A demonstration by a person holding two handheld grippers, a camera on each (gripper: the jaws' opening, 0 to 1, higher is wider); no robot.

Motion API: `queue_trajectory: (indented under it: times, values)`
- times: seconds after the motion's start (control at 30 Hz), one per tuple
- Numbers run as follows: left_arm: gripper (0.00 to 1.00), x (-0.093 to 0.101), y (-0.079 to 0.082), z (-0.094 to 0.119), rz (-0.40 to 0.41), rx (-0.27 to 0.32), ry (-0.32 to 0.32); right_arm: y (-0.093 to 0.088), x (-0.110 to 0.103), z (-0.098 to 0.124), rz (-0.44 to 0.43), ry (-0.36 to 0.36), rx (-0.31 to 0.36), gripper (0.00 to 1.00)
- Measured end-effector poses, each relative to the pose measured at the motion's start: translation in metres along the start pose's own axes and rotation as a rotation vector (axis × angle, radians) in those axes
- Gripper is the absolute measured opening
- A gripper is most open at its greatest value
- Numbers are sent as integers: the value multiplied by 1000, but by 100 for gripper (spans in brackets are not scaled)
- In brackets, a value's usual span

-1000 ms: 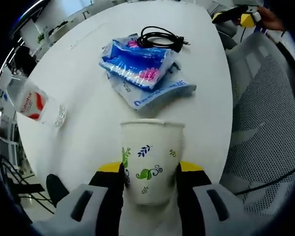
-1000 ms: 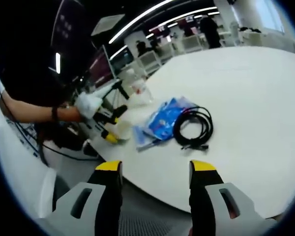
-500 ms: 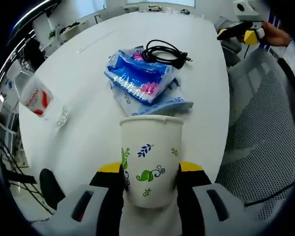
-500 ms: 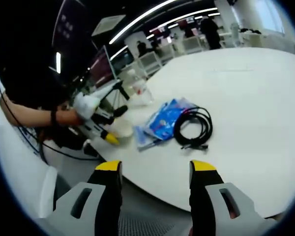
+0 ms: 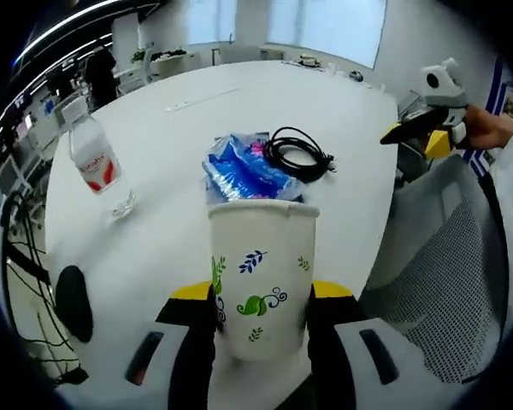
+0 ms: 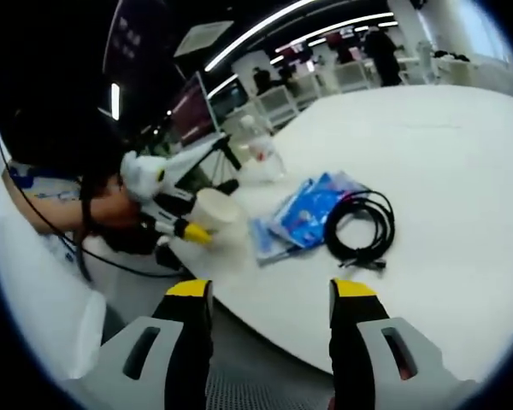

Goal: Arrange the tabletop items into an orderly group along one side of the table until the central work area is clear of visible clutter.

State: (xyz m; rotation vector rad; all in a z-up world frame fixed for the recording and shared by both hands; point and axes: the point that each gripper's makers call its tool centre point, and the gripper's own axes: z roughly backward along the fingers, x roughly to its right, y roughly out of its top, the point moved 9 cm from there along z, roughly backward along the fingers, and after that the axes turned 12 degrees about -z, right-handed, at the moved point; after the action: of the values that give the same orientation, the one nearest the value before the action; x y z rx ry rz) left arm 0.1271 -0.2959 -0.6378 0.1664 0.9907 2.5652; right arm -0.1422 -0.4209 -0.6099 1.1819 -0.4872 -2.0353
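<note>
**Paper cup clamped in my left tongs over the table's near edge**

My left gripper point(image 5: 261, 312) has its jaws pressed against both sides of the paper cup point(image 5: 262, 272), which stands upright and carries a green and blue leaf print. Past the cup, on the round white table point(image 5: 342, 137), lie the blue wet-wipe packs point(image 5: 244, 173), touching the coiled black cable point(image 5: 297, 154) just beyond them. Off to the left stands the water bottle point(image 5: 98, 164), upright with a red label.

My right gripper point(image 6: 269, 320) hangs off the table's edge, jaws apart, nothing between them. From there I see the cup held beside the wipes.
</note>
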Motion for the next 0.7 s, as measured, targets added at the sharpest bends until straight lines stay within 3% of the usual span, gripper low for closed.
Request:
queue_trajectory:
  times: [0.07,0.2,0.3,0.4,0.53,0.7]
  values:
    - [41,9,8,-1,37,27,8,6,-7,-7,26,25,-10,53]
    - [41,29,29,-7,38,81,11,22,-23,-22,70,84,-7,50]
    - [41,38,35,-14,40,86,13,31,-30,-29,83,112,-3,49]
    - [41,45,40,-20,112,112,32,35,-34,-38,84,128,-1,48]
    - [41,57,46,-25,88,108,25,35,-39,-43,96,157,-16,47]
    - [41,63,61,-22,43,122,38,34,-41,-45,46,184,-15,45]
